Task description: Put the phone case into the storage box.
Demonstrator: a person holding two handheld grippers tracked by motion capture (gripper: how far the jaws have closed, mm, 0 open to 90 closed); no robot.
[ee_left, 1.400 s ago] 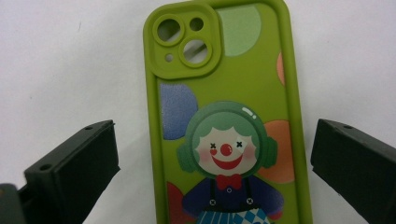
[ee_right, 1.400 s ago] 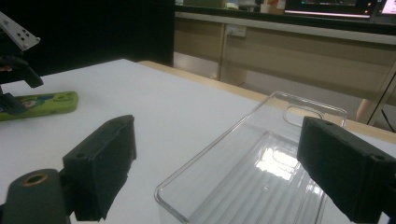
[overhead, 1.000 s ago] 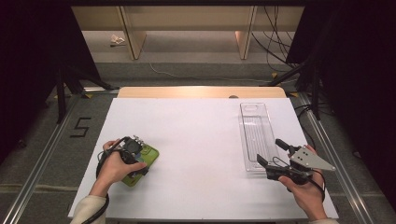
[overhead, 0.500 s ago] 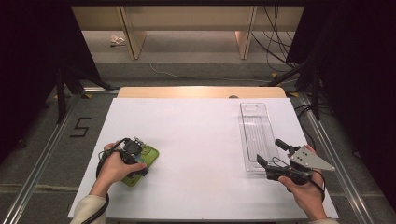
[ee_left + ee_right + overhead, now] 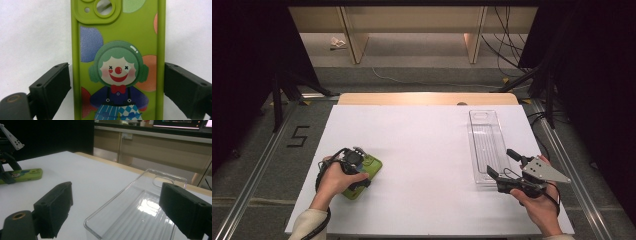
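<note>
A white sheet covers the counter (image 5: 427,150), leaving a strip of pale wood (image 5: 427,98) bare along its far edge. Beyond that edge the grey floor (image 5: 422,75) runs to a low wooden shelf unit (image 5: 412,20) with upright dividers; a crumpled scrap (image 5: 338,43) lies there, black cables (image 5: 507,40) hang near the far right corner, and black curtains (image 5: 247,60) close in both sides. Metal rails (image 5: 262,165) run along the floor past the counter's left and right edges, with a black numeral 5 (image 5: 298,136) marked on the floor to the left.
</note>
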